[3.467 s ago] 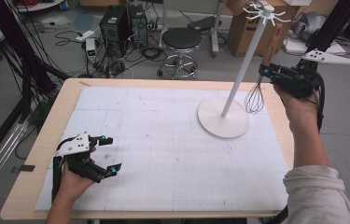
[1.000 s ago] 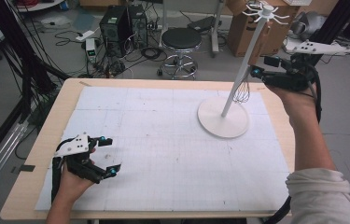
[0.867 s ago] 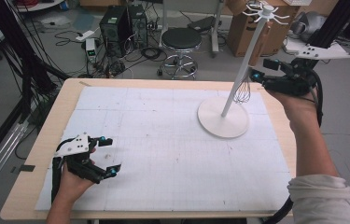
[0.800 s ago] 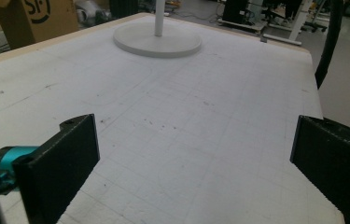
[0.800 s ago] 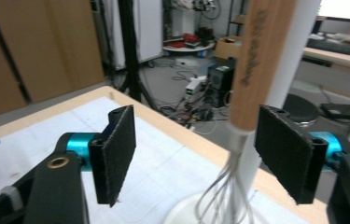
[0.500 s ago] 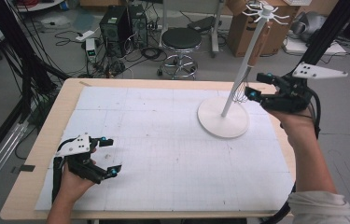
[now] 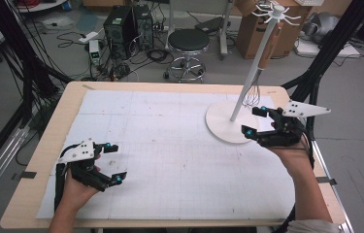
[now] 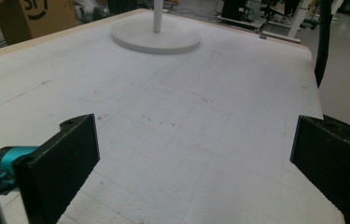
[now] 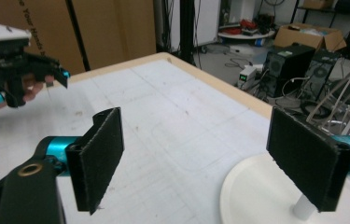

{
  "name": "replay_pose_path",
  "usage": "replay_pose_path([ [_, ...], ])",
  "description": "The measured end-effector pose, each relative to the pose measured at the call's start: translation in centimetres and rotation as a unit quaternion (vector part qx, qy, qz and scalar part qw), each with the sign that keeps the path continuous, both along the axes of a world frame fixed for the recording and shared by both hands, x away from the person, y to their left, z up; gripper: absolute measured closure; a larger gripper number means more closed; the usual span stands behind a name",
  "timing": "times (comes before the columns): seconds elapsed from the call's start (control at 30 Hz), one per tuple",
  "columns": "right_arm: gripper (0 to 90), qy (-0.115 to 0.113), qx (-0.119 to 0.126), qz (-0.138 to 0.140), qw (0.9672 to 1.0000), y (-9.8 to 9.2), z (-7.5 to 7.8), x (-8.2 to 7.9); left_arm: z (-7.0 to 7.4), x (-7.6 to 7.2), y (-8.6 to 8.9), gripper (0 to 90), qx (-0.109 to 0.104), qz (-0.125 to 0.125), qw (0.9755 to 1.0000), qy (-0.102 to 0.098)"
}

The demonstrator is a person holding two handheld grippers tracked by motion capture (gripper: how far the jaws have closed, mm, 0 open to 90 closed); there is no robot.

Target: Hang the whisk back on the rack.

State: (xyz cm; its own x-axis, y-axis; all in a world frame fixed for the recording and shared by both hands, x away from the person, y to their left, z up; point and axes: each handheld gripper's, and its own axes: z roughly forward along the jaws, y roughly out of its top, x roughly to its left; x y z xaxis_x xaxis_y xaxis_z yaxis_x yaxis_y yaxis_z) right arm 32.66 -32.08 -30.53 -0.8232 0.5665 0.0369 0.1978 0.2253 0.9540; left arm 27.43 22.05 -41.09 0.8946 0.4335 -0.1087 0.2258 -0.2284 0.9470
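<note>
The right gripper (image 7: 258,120), jaws just opened wide and empty, sits beside the stand's base (image 7: 221,127), the whisk (image 7: 252,94) hanging upright just above it.

Wire whisk (image 7: 252,95) with wooden handle; matt white stand (image 7: 228,127); wood-edged table (image 7: 39,160).

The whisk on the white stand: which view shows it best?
The high view: the whisk hangs by its wooden handle from the hook stand, wires down beside the pole. The right gripper view catches just its wires at the edge; the left gripper view shows merely the stand's base.
</note>
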Motion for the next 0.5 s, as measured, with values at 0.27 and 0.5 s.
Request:
replay_pose_path([
  [0.27, 14.7, 0.019, 0.018, -0.003, 0.9997, 0.0, -2.9, -0.4, -0.2, 0.0, -0.2, 1.7, 0.003, -0.002, 1.0, 0.002],
  [0.5, 11.3, 0.017, 0.003, -0.007, 0.9998, 0.2, -4.5, -1.6, -0.3, 0.0, -0.3, 1.7, 0.004, 0.001, 1.0, 0.003],
])
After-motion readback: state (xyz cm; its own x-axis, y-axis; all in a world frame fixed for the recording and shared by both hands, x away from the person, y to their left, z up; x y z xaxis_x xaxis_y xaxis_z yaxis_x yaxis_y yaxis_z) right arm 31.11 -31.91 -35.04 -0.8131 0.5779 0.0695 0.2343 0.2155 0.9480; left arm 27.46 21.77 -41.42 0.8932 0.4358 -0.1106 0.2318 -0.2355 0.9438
